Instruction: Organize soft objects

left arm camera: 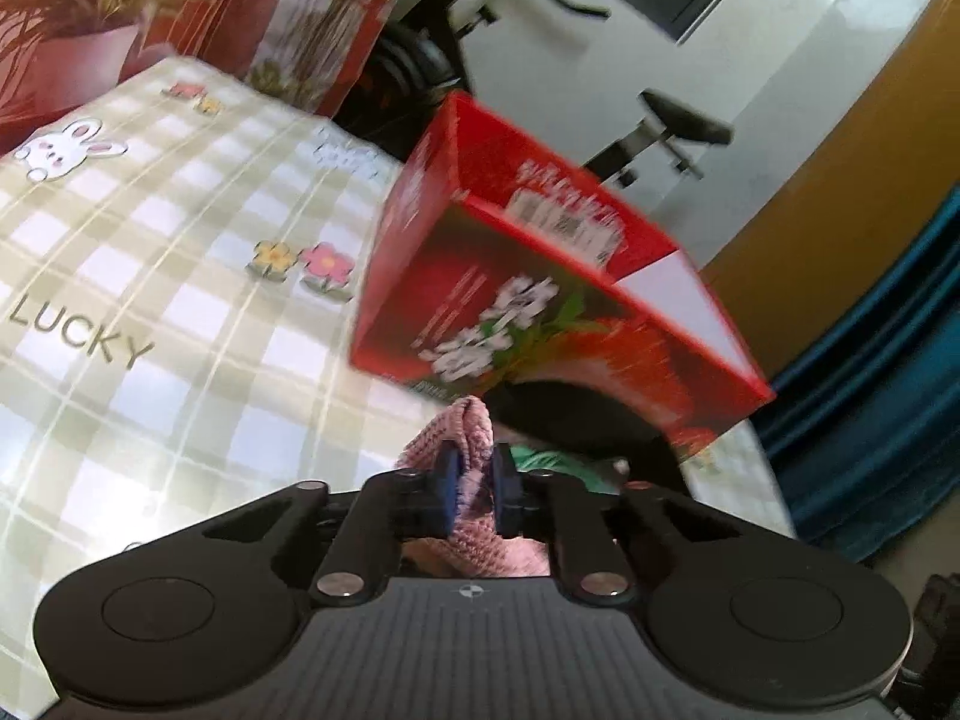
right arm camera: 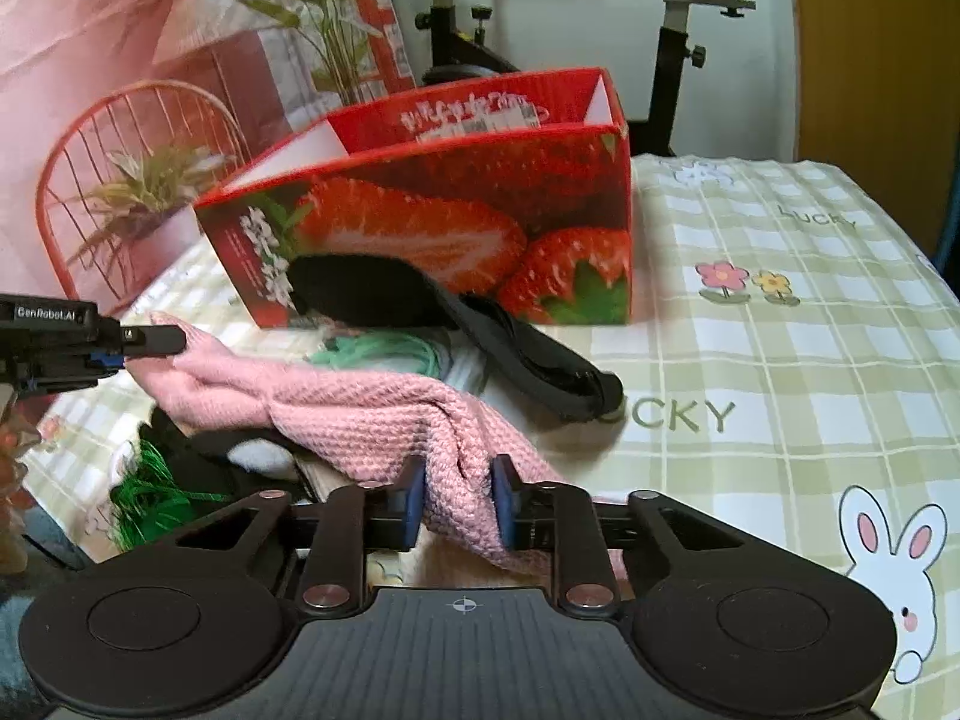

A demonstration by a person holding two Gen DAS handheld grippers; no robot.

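Pink knit cloth (right arm camera: 372, 414), just before the strawberry box (right arm camera: 456, 222), is pinched at either end by left tool (left arm camera: 477, 489) and right tool (right arm camera: 459, 501); lifting evenly should keep it taut.

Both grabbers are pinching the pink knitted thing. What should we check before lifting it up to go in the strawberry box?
1. Left gripper shut on the pink knitted cloth: ok.
2. Right gripper shut on the cloth's other end: ok.
3. Strawberry box open on top: ok.
4. Room inside the box: cannot tell, its floor is hidden.
5. Cloth free of other things: not ok, it lies over the green fringe and beside the black strap.
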